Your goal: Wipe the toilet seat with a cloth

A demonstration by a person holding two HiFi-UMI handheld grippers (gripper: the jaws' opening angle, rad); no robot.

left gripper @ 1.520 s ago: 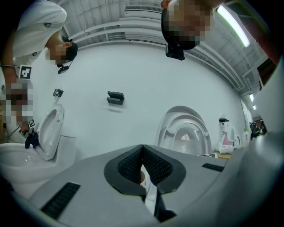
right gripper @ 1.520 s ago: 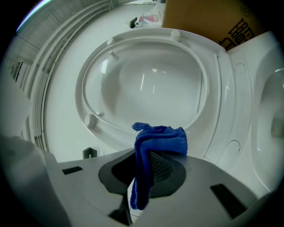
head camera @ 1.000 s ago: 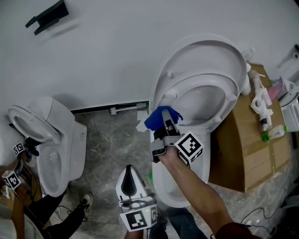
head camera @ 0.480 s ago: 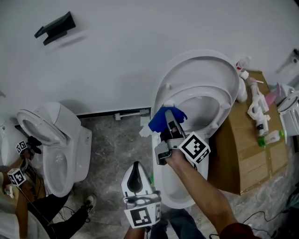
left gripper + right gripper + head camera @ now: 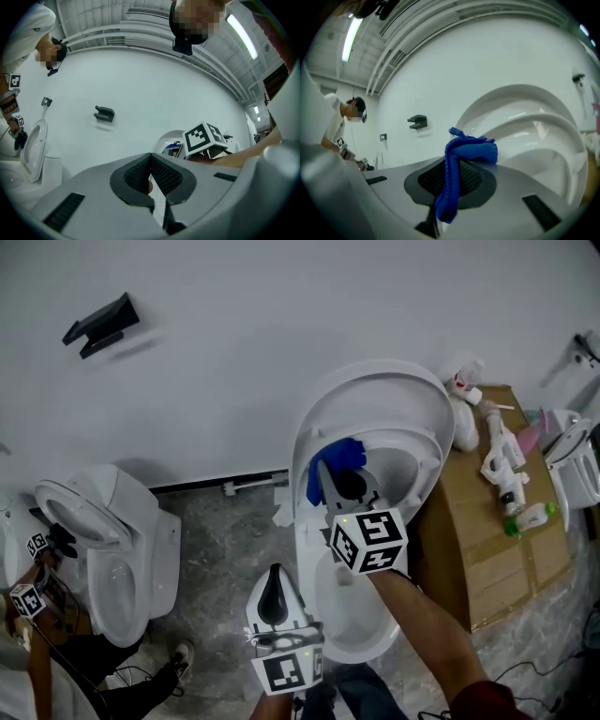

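The right hand-held gripper, jaws clamped on the blue cloth, holds it by the left edge of the raised toilet seat. Wiping looks under way, and the next move calls for pressing the cloth on and sweeping along the rim. The left hand-held gripper hangs closed and empty.

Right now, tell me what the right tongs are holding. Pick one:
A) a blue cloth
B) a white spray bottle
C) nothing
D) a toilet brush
A: in the right gripper view the right tongs are shut on a blue cloth, which bunches above the pads and hangs down between them. The head view shows the same blue cloth at their tip.
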